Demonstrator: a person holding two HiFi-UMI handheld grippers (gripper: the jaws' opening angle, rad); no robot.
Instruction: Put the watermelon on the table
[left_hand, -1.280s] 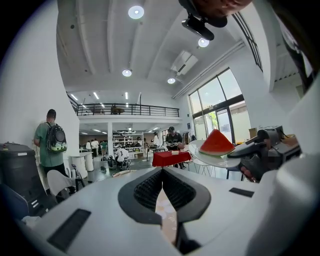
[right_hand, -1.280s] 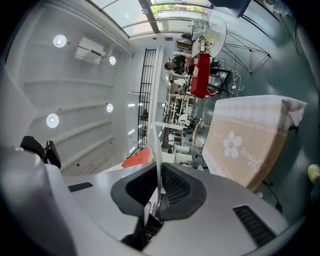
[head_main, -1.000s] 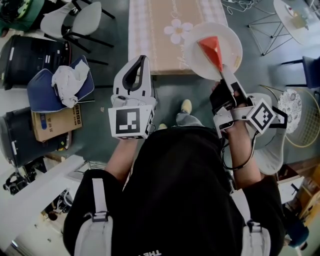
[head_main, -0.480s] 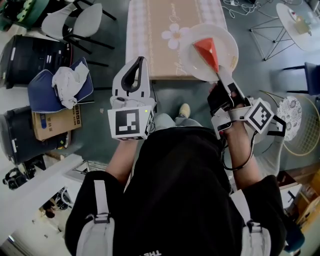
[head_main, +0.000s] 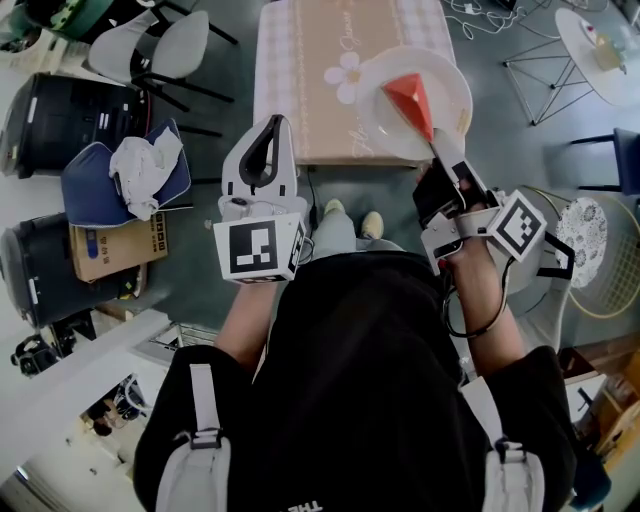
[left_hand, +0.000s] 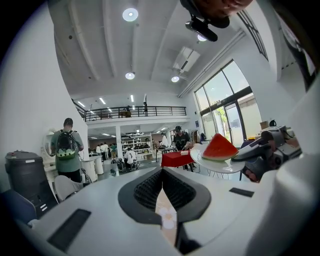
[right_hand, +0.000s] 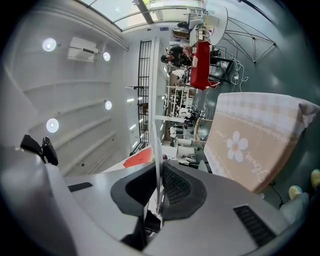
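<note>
The person is wearing a black T-shirt (head_main: 360, 380), grey buckled shoulder straps (head_main: 200, 440) and pale shoes (head_main: 372, 224); the white left gripper (head_main: 280, 126) and right gripper (head_main: 443, 150) are each carrying a black-and-white marker cube (head_main: 258, 248); a black cable (head_main: 490, 320) is trailing from the right gripper.

Your head cam looks steeply down; left gripper cam faces level across room; right one rolled sideways, close on plate (head_main: 447, 82), shares table (head_main: 310, 60) with head

White chairs (head_main: 183, 37) stand on a grey floor (head_main: 226, 112)
</note>
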